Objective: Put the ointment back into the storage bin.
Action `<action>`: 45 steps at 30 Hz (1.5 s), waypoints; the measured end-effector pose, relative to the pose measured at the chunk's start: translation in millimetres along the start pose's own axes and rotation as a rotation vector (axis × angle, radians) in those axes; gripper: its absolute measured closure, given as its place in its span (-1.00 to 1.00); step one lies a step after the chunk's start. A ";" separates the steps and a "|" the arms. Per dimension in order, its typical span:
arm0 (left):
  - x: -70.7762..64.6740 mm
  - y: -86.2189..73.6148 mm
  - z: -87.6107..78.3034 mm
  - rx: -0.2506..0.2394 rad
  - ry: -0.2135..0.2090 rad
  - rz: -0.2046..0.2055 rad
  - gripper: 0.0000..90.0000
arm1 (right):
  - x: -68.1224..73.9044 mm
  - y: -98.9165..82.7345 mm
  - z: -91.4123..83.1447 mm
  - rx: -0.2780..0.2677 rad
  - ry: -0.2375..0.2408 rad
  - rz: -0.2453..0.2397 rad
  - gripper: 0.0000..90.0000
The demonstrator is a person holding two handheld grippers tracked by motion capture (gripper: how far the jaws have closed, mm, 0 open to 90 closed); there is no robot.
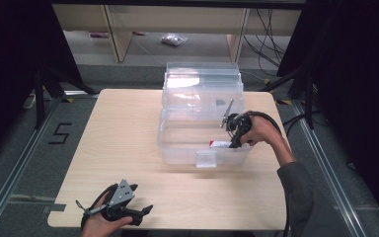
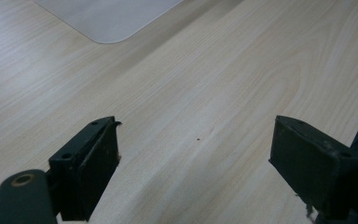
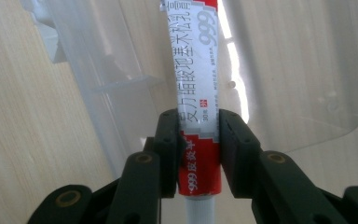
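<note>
While the left claw [image 1: 145, 211] rests low at the near edge of the desk [image 1: 123, 143], the right claw [image 1: 233, 143] is down inside the clear plastic box [image 1: 202, 98], near its front wall. The right gripper view tells it best: both black jaws are clamped on a red and white tube [image 3: 197, 93], one on each flat side, gripping it in the red part near its lower end. The tube's white upper part, printed with "999" and other lettering, runs straight up and away from the jaws, over the clear floor of the box [image 3: 298, 84]. From the high view the tube [image 1: 219, 144] shows as a small red and white strip just behind the box's front wall, beside the person's right hand [image 1: 260, 131]. Over on the left, the jaws stand wide apart with nothing between them, only bare wood grain of the desk [image 2: 205, 93] underneath. The left hand [image 1: 101, 224] holds that gripper just above the desk top, well apart from the box.
</note>
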State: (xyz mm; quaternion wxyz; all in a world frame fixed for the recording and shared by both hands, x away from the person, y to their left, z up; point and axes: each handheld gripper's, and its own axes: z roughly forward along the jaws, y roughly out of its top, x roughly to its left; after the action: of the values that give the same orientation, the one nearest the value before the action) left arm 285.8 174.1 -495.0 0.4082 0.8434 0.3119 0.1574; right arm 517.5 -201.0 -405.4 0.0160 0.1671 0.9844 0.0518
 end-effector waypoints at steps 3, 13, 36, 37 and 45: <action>0.4 0.0 0.1 0.002 0.003 0.000 -0.67 | 2.6 0.7 0.9 0.008 0.027 0.022 0.56; 0.4 -0.2 0.5 -0.005 0.003 -0.004 -0.67 | 0.6 -1.2 -11.9 -0.054 -0.004 0.050 0.29; 0.6 -0.2 0.7 -0.011 0.001 -0.009 -0.67 | 12.3 -15.4 -42.8 -0.173 -0.049 0.136 -0.05; 0.8 0.1 -0.1 -0.001 0.002 -0.002 -0.67 | 13.8 -15.8 -44.1 -0.179 -0.053 0.150 -0.09; -0.6 -0.1 1.3 -0.019 0.003 -0.022 -0.67 | 20.6 -16.3 -47.5 -0.217 -0.062 0.185 -0.20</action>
State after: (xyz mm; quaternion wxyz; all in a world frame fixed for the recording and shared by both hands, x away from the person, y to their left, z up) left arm 286.0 172.9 -495.9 0.4177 0.8356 0.3202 0.1571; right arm 490.4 -214.1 -360.2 0.0594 0.2558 0.9525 0.1539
